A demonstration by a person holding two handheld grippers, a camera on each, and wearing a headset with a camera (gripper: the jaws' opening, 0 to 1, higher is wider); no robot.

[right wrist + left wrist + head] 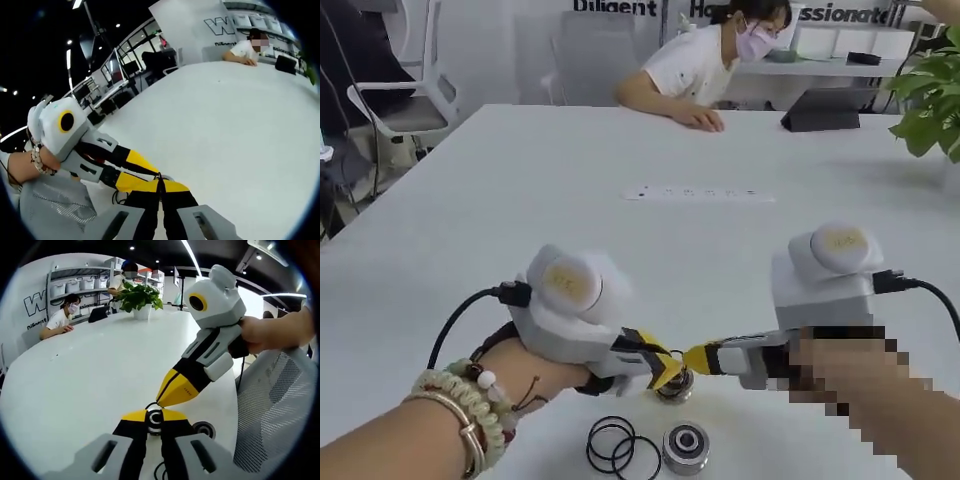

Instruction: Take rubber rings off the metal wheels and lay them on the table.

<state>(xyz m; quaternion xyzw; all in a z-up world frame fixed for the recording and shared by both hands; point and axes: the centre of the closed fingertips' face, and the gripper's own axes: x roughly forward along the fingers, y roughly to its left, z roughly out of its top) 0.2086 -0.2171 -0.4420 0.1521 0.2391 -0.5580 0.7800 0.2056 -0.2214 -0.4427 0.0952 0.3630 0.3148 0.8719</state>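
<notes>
- Left gripper view: the left gripper (154,415) pinches a small round silver metal wheel (155,420) between its yellow jaw tips.
- The right gripper (160,189) has its jaws pressed together, tips at that wheel's rim.
- Thin black rubber rings (615,445) lie near both jaws, beside a second metal wheel (686,447).

The metal wheel (676,388) between my two tools is mostly hidden behind their yellow jaw tips. Whether my right hand-held gripper (163,399) pinches a rubber ring there is too small to tell. My left hand-held gripper (154,417) covers part of a second wheel (205,429).
</notes>
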